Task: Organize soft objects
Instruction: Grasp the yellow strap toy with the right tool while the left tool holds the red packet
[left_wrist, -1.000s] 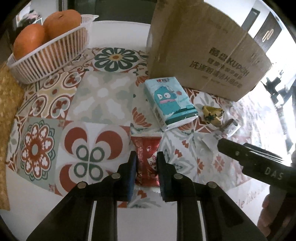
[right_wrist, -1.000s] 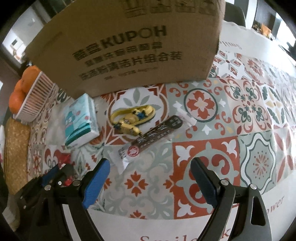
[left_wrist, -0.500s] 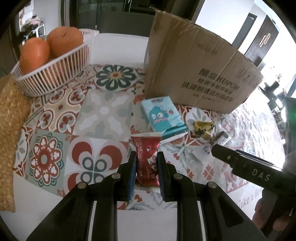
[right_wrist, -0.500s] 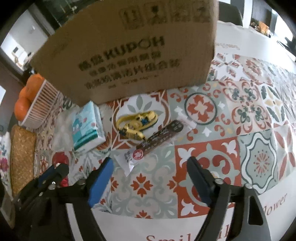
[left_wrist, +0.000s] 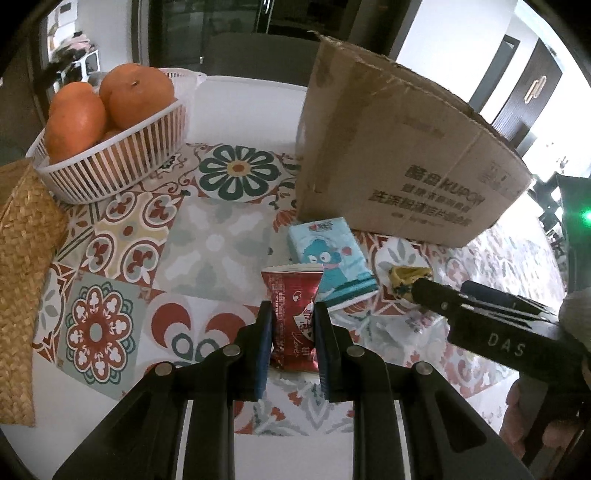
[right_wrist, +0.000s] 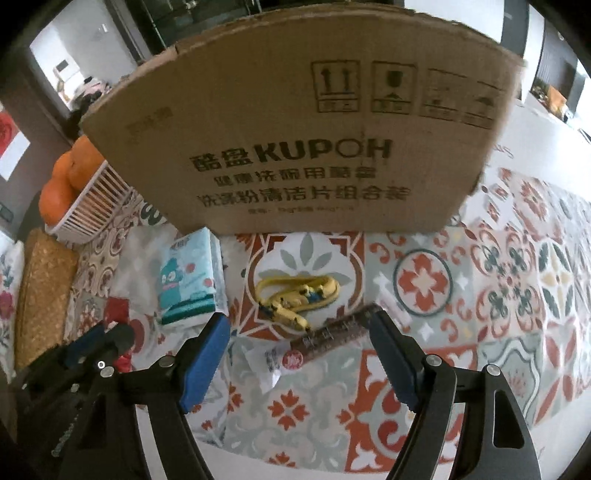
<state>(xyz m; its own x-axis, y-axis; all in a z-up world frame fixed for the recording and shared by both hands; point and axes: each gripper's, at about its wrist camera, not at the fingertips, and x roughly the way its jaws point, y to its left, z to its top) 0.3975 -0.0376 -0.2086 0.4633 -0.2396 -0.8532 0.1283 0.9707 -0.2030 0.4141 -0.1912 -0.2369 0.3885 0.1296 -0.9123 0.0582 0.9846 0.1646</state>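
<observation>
Your left gripper clamps the red packet, lifted in front of the cardboard box. Your right gripper, jaws apart and just narrowed, hovers over the dark snack bar before that box.

The red foil snack packet stands upright, pinched at its lower half, in front of the cardboard box. The blue tissue pack (cartoon face up) lies flat at the box's foot. Right of it lie the yellow strap, coiled, and the dark snack bar, slanted.
</observation>
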